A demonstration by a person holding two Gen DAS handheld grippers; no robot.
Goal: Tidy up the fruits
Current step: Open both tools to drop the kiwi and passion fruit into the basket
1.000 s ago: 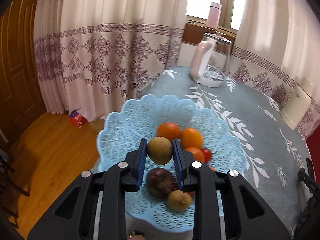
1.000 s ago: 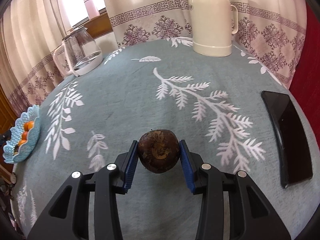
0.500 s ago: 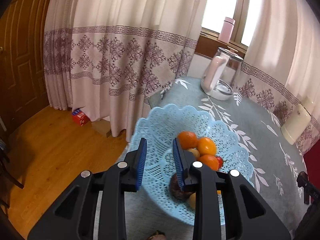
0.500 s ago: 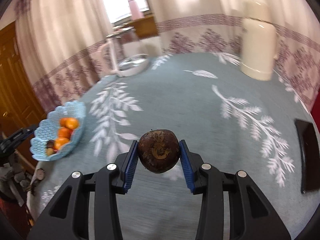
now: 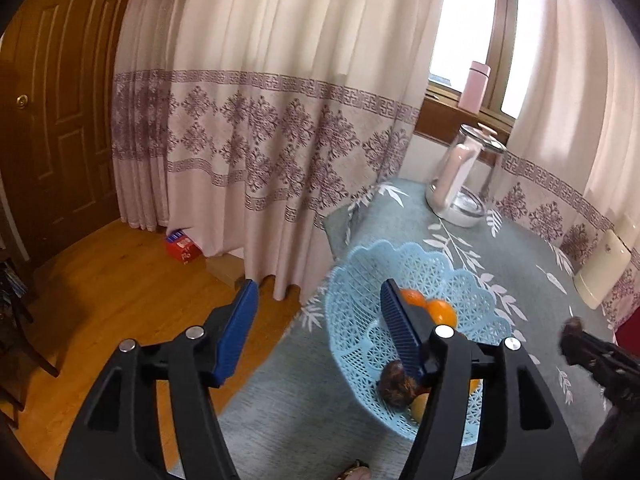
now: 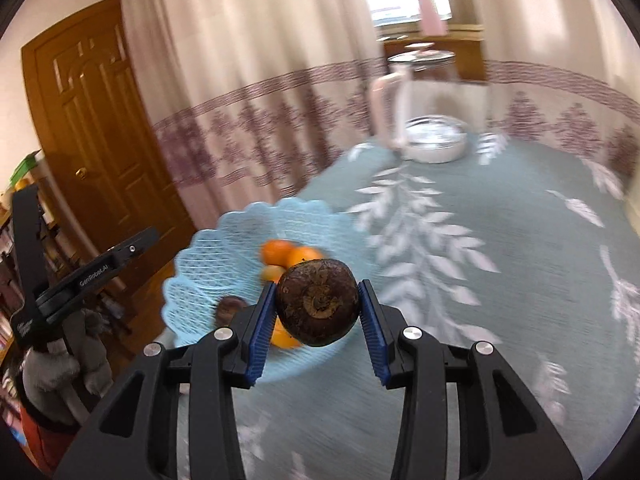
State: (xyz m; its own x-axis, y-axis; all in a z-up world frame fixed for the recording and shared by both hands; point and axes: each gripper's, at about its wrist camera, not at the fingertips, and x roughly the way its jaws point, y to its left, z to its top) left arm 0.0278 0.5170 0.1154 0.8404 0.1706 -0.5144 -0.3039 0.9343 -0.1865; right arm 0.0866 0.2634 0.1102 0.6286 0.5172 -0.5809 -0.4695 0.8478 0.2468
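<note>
the right gripper (image 6: 318, 322) has its fingers (image 6: 259, 332) clamped on a dark brown fruit (image 6: 317, 303), round with a rough crusted end facing the camera, held in the air above the surface (image 6: 480, 300). in the right wrist view the blue lattice basket (image 6: 192, 280) lies just beyond it, from about 9 to 11 o'clock of the fruit, with oranges (image 6: 288, 254) showing at 11 o'clock and another dark fruit (image 6: 229, 306) at 9 o'clock inside the bowl. the view is blurred, so finer detail there is hard to tell.

the left gripper (image 5: 316, 330) is empty, its fingers (image 5: 236, 330) spread wide apart. it hangs off the 9 o'clock side of the basket (image 5: 352, 280), partly over the wooden floor (image 5: 100, 288). through its camera the oranges (image 5: 434, 308), a dark fruit (image 5: 396, 382) and a yellowish one (image 5: 420, 406) sit in the bowl, and the right gripper (image 5: 572, 334) shows at 3 o'clock, blurred.

the step in hand looks like carrying this fruit to the basket. the next move calls for bringing it over the free part of the bowl, lowering until it nearly rests among the others, then parting the fingers gently so it does not roll or knock an orange out. the left gripper is best kept off the rim.
</note>
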